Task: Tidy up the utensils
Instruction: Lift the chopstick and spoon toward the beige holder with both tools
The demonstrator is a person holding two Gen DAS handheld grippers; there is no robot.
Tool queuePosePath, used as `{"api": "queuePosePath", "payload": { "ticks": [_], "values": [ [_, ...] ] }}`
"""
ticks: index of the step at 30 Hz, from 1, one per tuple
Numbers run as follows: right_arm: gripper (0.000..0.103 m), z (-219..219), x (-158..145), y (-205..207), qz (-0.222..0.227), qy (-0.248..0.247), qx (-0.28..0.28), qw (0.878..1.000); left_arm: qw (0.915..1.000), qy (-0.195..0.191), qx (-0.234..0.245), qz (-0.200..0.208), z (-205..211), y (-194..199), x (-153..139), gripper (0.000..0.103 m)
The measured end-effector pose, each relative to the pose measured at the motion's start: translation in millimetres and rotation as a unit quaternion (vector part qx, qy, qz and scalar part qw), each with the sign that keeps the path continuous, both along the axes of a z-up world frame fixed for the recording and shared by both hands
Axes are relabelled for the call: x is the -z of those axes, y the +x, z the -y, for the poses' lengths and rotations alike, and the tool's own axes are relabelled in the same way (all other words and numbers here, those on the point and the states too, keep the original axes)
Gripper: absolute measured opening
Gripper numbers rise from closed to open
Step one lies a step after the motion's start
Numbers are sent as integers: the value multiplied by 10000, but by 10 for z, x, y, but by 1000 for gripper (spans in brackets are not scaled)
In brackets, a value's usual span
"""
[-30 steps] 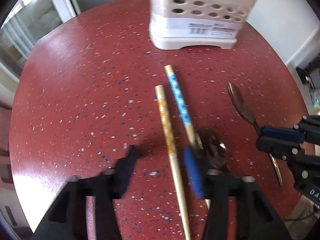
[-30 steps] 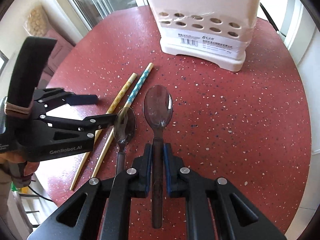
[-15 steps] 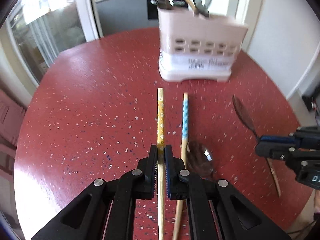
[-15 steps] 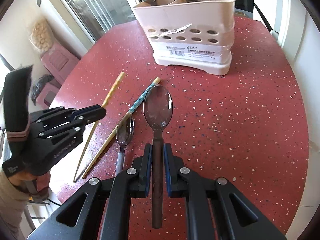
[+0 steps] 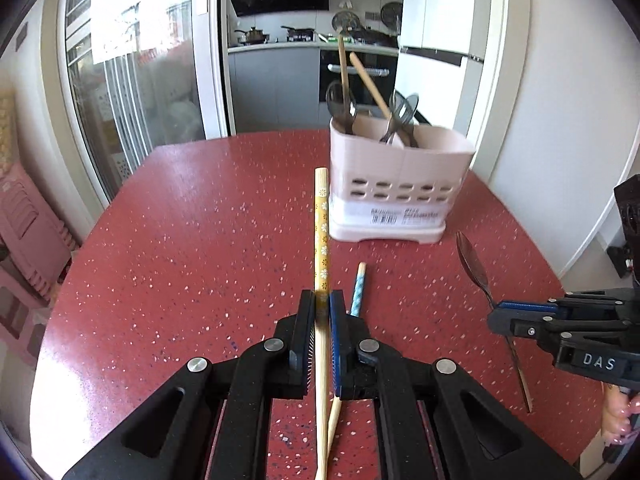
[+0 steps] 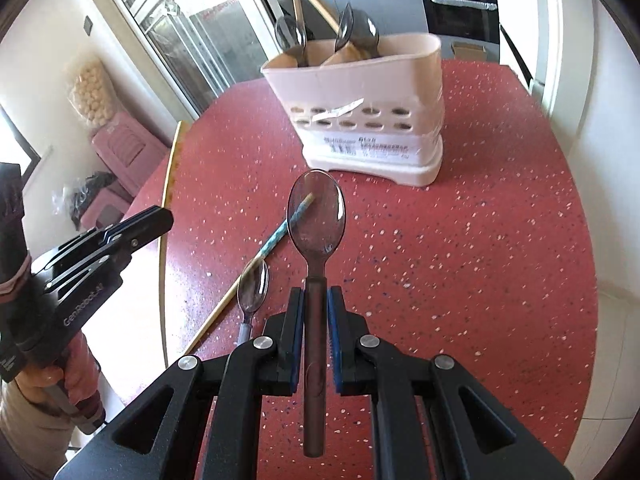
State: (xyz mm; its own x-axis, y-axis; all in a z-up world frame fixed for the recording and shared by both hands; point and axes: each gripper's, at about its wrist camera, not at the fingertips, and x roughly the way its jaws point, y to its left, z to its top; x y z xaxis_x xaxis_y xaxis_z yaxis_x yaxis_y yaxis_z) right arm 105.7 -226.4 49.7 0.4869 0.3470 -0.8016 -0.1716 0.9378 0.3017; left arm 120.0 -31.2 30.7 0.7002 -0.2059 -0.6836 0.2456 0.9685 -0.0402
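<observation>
Red speckled tabletop (image 5: 180, 264); left gripper (image 5: 322, 312) pinching yellow chopstick (image 5: 321, 224), right gripper (image 6: 314, 308) pinching clear spoon (image 6: 316, 216); pink utensil caddy (image 6: 372, 120) beyond fingertips.

Home kitchen: stove pots (image 5: 253, 35), built-in oven (image 5: 358, 76), red table (image 5: 180, 260).

My two wrist views look along their fingers across the table (image 5: 180, 248), sharing the caddy (image 5: 400, 184) near 12 o'clock.

A red speckled desk (image 5: 192, 240) stands in a bright room with white walls (image 5: 552, 100). Daylight falls through glass sliding doors (image 5: 132, 92); behind lies a kitchen with a dark oven (image 5: 360, 76). Pink stools (image 6: 124, 148) sit beside the desk.
</observation>
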Motion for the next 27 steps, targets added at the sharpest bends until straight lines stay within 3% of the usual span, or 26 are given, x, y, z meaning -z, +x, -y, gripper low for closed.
{"api": "queuePosePath", "payload": {
  "ticks": [14,27],
  "values": [
    [13,233,-516,205,537,22,283,9982,9982,-326,11,512,105,91,-429,37],
    [13,345,-873,587,993,18,339,9945,9944,-521,-32,918,162,568,-841,37]
  ]
}}
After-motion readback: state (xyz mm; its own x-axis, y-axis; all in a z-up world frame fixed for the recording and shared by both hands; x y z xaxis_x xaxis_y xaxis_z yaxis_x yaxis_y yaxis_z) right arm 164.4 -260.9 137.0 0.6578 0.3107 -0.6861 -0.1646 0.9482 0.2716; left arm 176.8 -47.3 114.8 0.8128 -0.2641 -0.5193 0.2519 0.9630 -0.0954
